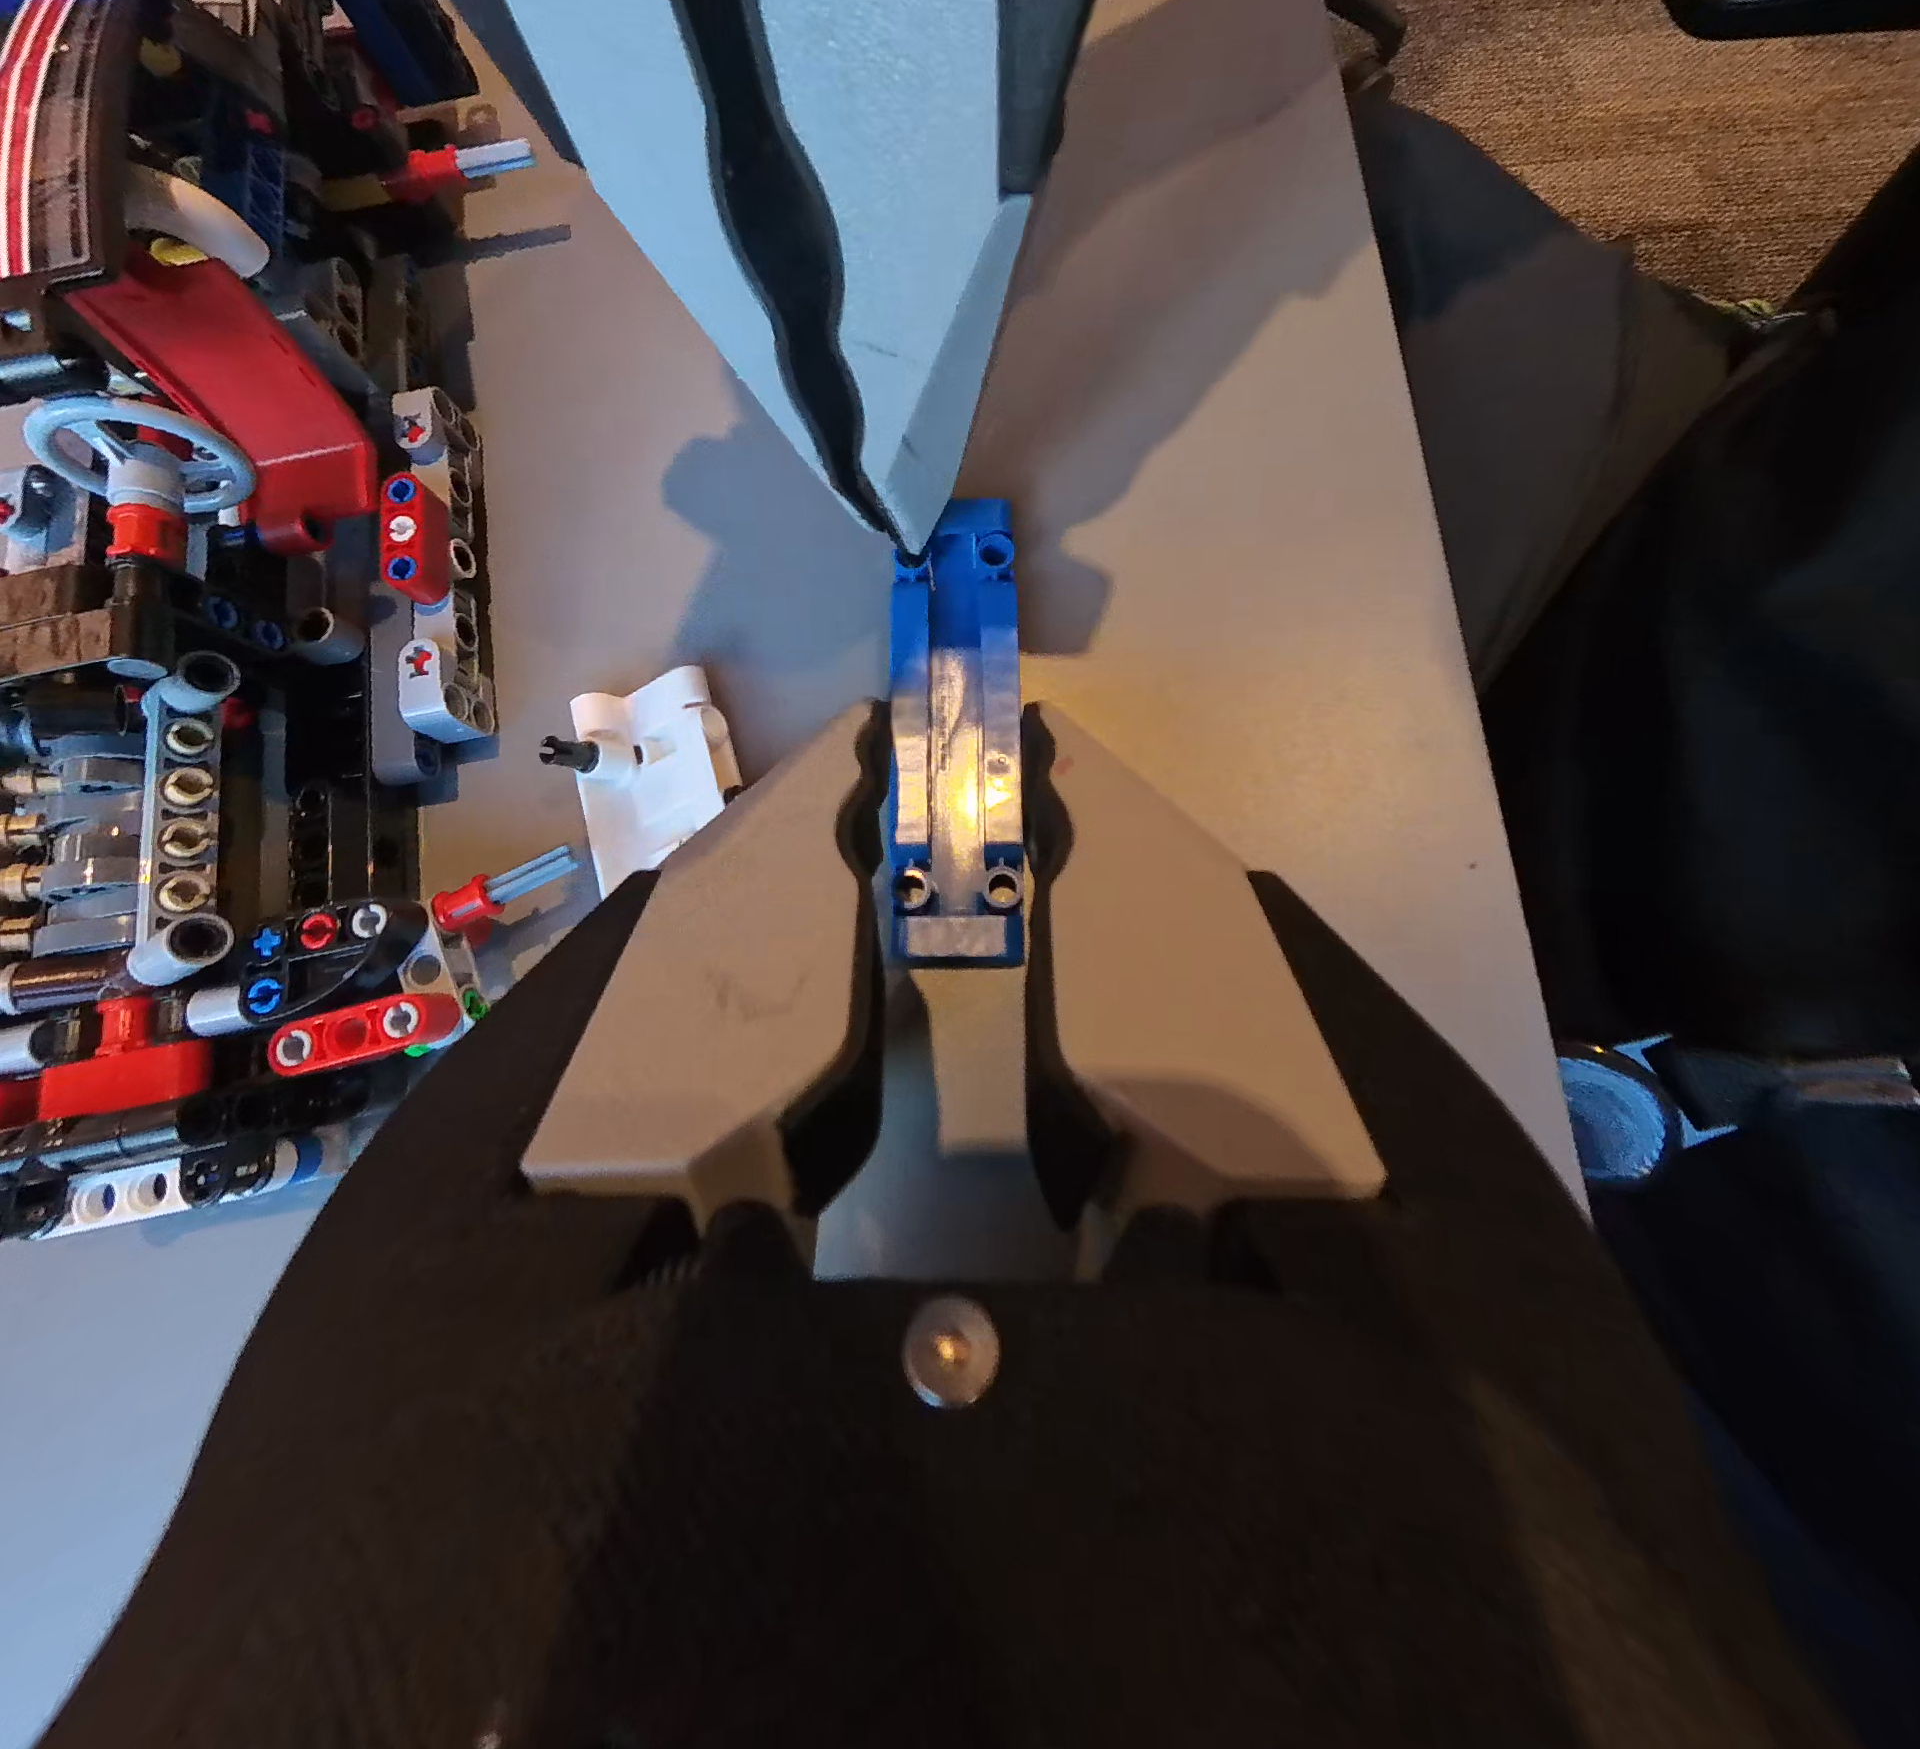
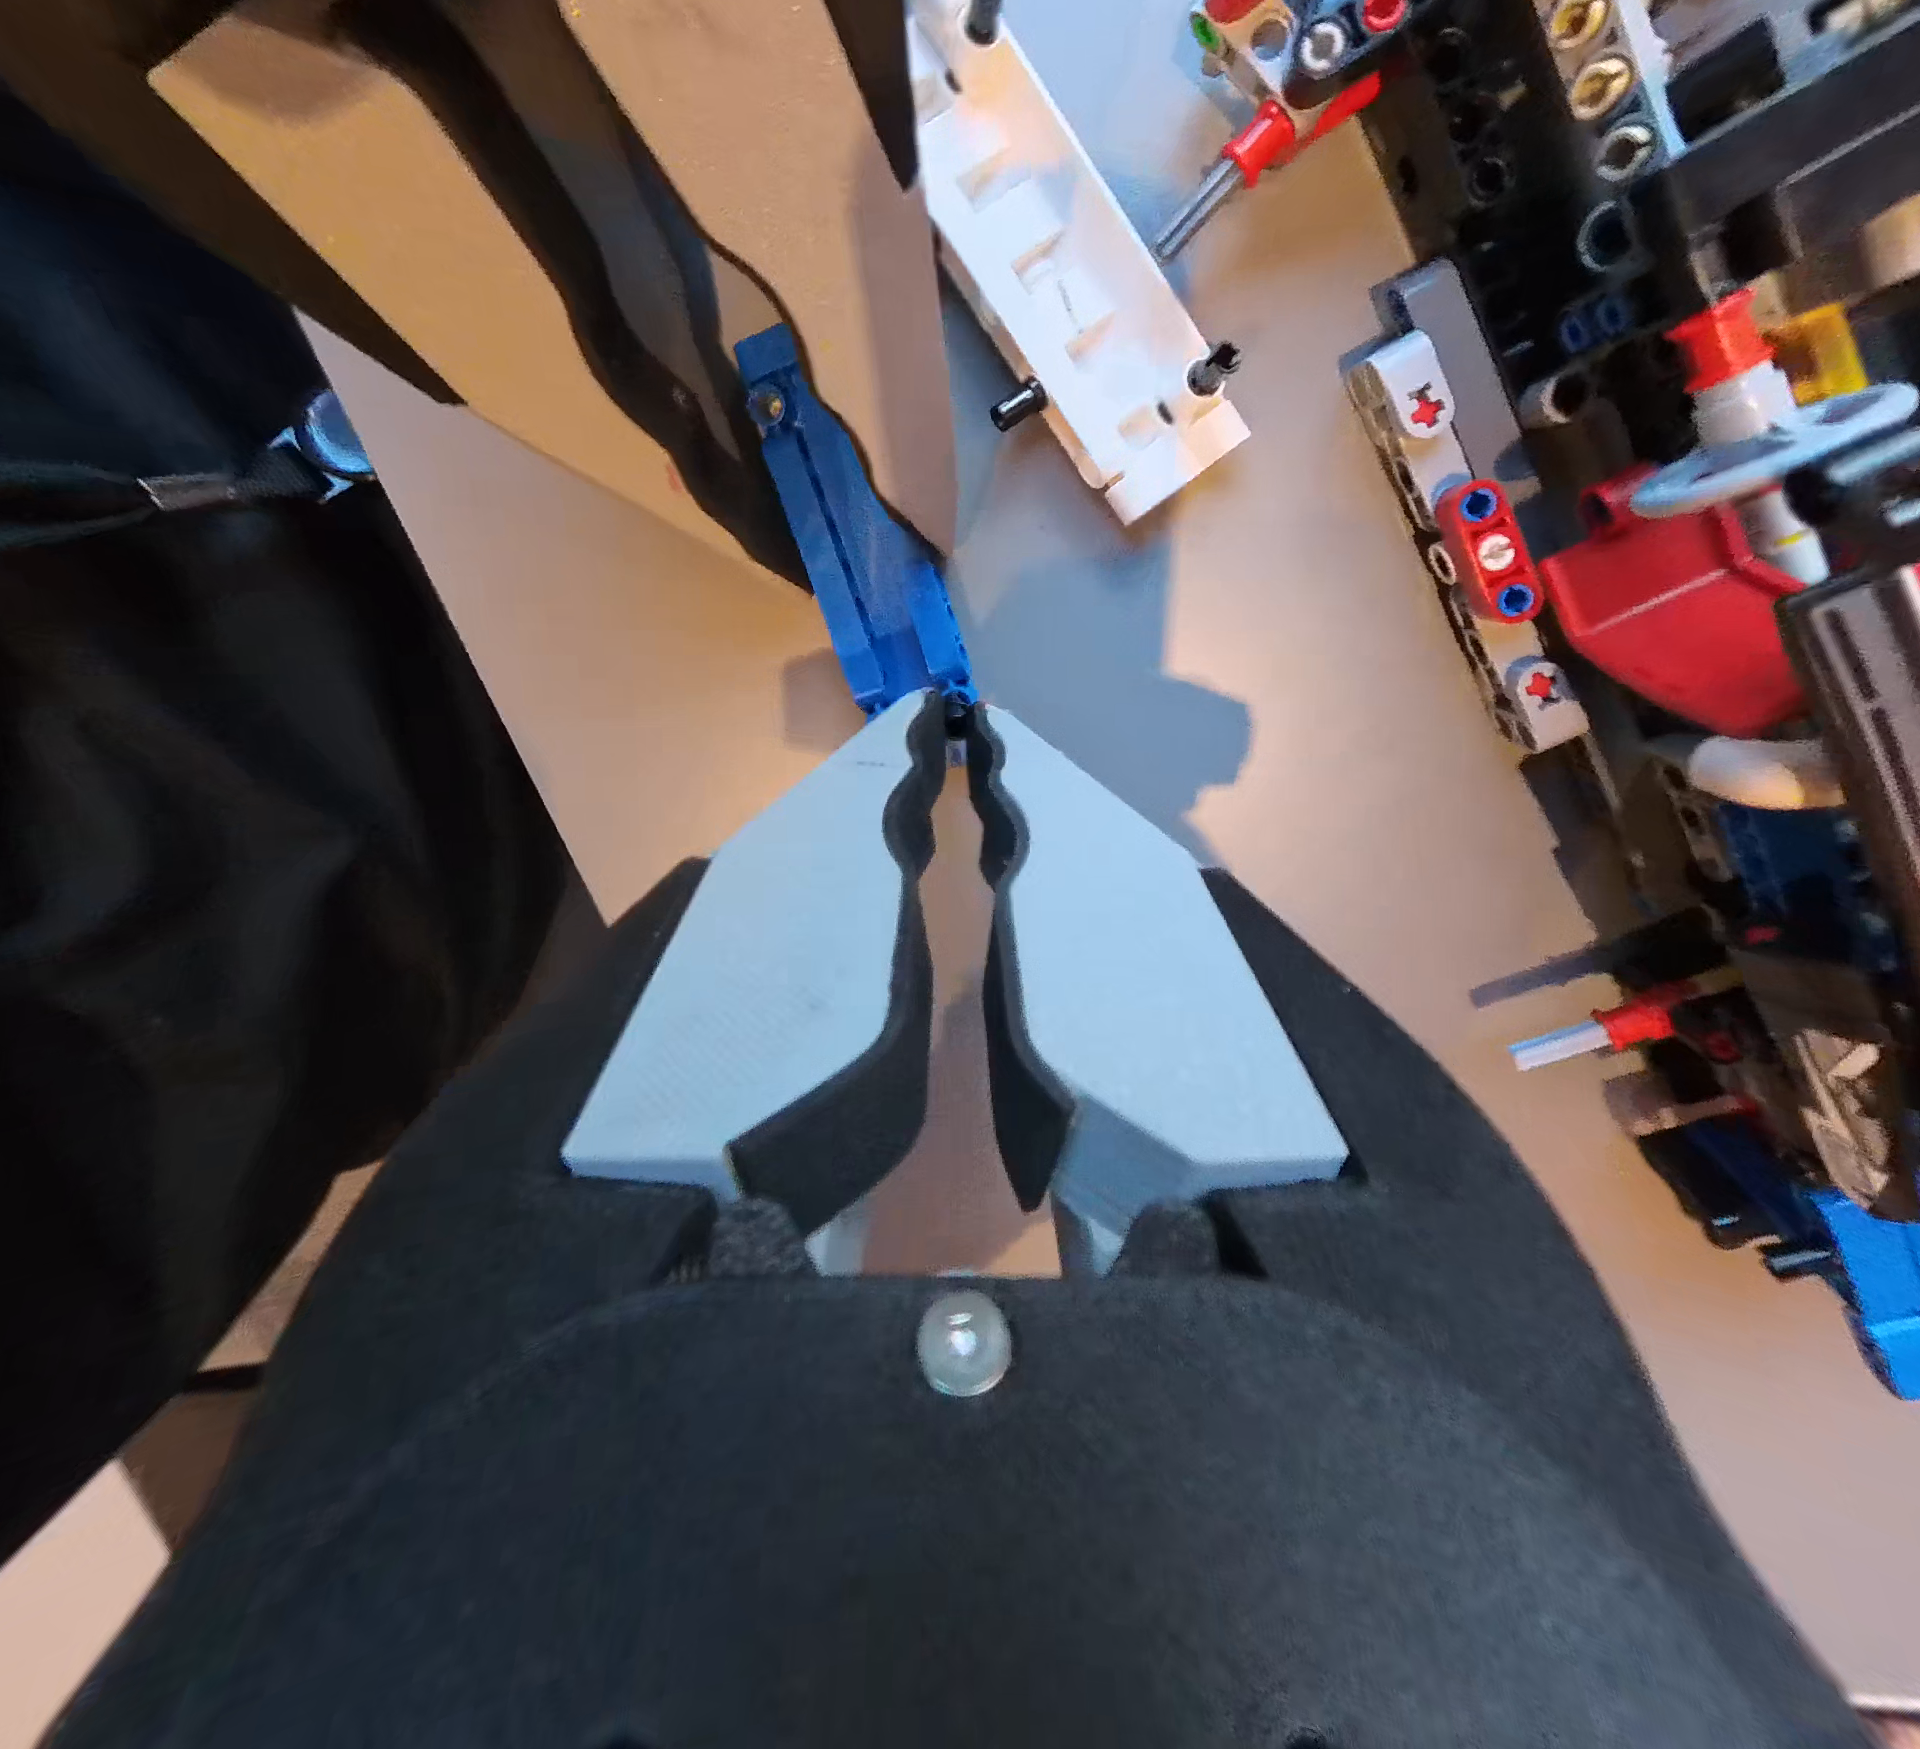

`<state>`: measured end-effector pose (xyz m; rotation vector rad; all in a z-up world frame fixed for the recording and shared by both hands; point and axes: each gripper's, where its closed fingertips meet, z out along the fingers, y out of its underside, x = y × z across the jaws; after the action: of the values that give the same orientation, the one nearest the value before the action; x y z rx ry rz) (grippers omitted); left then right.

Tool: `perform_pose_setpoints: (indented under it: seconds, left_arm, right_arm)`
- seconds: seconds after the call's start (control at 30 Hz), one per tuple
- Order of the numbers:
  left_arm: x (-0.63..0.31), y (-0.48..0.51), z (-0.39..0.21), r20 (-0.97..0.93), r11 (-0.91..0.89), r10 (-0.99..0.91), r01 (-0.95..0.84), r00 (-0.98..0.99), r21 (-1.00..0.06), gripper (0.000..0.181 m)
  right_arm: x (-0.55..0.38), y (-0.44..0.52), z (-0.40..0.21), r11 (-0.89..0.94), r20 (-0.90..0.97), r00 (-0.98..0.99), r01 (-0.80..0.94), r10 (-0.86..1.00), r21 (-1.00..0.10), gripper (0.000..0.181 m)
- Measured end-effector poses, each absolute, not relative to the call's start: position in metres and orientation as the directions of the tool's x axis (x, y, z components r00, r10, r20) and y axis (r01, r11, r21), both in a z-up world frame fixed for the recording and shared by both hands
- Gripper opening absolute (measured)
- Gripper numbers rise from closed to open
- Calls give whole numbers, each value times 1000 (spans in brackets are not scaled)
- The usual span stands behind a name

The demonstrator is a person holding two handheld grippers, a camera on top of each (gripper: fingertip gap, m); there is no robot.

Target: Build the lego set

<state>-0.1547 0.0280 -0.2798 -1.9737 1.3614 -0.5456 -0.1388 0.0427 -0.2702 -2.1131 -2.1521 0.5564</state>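
Tabletop (image 1: pixel 623 411): long blue panel (image 1: pixel 954 743), pin holes, perhaps hollow-backed.

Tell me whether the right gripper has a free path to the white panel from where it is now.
Probably yes, but not yet: the right gripper is shut on a small black pin at the blue panel. The white panel lies uncovered on the table.

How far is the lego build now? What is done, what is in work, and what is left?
Done: most of the car model is assembled, with steering wheel and red panel. In hand: the left hand-held gripper clamps a blue panel, and the right hand-held gripper pinches a small black pin at its corner hole. Left: the white panel lies loose on the table.
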Motion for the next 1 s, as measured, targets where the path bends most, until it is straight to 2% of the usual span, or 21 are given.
perform_pose_setpoints:
  seconds: [0.13,0.23,0.37,0.57,0.67,0.77,0.9,1.0]
  left_arm:
    - [-155,28,-280,-31,-235,-928,-648,372,-724,22]
    - [-155,28,-280,-32,-236,-927,-648,373,-724,22]
    - [-154,26,-280,-19,-238,-931,-646,365,-725,22]
    - [-154,25,-280,-19,-238,-931,-645,364,-726,22]
    - [-154,26,-280,-22,-238,-930,-646,367,-725,23]
    - [-155,26,-280,-11,-246,-929,-642,369,-726,22]
    - [-154,26,-280,-6,-247,-931,-641,365,-727,22]
    - [-155,26,-279,-11,-248,-928,-641,372,-726,22]
  right_arm:
    - [-139,43,-270,-91,-258,5,942,966,-322,2]
    - [-139,43,-270,-79,-246,-4,942,969,-326,2]
    - [-137,40,-270,74,-140,-131,932,981,-354,2]
    - [-132,41,-273,325,-14,-344,898,939,-296,2]
    - [-130,43,-276,390,51,-395,867,917,-310,2]
    - [-132,43,-275,387,61,-387,871,920,-303,2]
    - [-131,42,-272,329,-36,-348,911,937,-248,2]
    - [-135,43,-265,203,-131,-249,935,959,-290,2]
